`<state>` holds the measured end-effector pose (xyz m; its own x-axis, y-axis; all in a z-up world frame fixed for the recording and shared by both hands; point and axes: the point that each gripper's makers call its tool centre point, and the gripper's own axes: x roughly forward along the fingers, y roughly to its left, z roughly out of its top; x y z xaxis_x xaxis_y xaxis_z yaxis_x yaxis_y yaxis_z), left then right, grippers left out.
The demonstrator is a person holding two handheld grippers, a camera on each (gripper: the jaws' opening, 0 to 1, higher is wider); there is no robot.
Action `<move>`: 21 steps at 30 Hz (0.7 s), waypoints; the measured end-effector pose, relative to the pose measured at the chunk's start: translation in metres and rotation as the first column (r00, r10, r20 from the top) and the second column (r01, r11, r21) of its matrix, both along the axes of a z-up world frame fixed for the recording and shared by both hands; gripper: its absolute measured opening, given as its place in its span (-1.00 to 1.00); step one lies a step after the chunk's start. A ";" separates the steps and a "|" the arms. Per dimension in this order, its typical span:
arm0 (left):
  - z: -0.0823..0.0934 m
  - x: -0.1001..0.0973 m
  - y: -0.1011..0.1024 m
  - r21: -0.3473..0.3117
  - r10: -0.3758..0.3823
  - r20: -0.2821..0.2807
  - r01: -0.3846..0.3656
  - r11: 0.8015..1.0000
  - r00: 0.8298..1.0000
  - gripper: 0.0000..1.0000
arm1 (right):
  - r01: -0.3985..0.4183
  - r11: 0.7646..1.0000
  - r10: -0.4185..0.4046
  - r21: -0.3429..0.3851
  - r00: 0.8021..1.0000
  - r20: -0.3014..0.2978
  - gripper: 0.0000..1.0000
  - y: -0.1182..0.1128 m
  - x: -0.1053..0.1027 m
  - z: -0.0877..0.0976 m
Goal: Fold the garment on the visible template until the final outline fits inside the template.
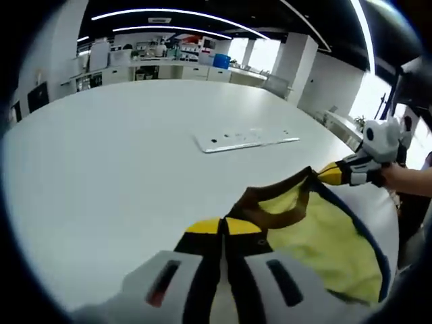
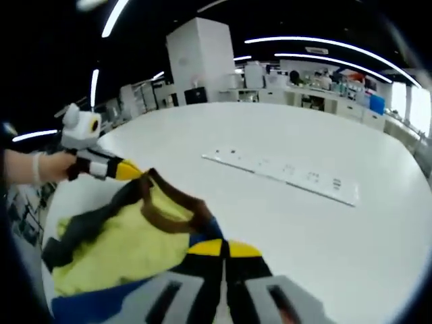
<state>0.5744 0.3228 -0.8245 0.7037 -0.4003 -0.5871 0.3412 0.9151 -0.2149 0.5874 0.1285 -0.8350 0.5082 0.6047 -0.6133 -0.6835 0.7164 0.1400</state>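
- Two views are given; the left gripper view is taken first.
- At the bottom of it the left hand-held gripper (image 1: 223, 226) is seen with its yellow-tipped jaws pressed together on the brown collar band of the garment (image 1: 324, 236).
- The garment, yellow with brown trim and a dark blue edge, is seen lifted and stretched towards the right of the view, its lower part draped at the near edge of the white surface (image 1: 135, 155).
- At the right the right hand-held gripper (image 1: 335, 174) is seen, held by a hand (image 1: 398, 177), its yellow tip closed on the far end of the collar band.
- A flat, pale strip with dark dots (image 1: 246, 140) is seen lying further out on the surface, well apart from the garment.
- In the right gripper view the right hand-held gripper (image 2: 223, 248) is seen with its jaws pinched together at the blue and brown edge of the garment (image 2: 128, 236).
- The garment is seen spread to the left of the jaws, bunched and held up over the near edge of the surface (image 2: 324, 229).
- At the left the left hand-held gripper (image 2: 128, 169) is seen, held by a hand (image 2: 50, 165), its yellow tip clamped on the brown band.
- The strip with dark dots (image 2: 283, 174) is seen lying beyond, apart from the garment.
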 end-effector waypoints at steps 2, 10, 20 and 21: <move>-0.003 0.002 0.002 0.023 -0.011 0.002 0.011 1.000 1.000 -1.00 | -0.002 1.000 0.002 -0.005 1.000 -0.003 -1.00 0.000 0.000 -0.002; 0.001 0.002 -0.002 0.052 -0.060 0.045 0.058 0.997 0.997 -1.00 | -0.002 1.000 0.002 -0.019 1.000 -0.002 -1.00 0.001 0.001 -0.006; 0.012 0.001 -0.001 0.061 -0.075 0.071 0.071 0.996 0.995 -0.73 | 0.004 1.000 -0.004 0.025 1.000 -0.005 -0.83 0.005 -0.005 0.002; 0.011 0.000 0.000 0.062 -0.076 0.071 0.072 0.995 0.995 -0.68 | 0.003 1.000 -0.003 0.019 1.000 -0.006 -0.77 0.005 -0.005 0.001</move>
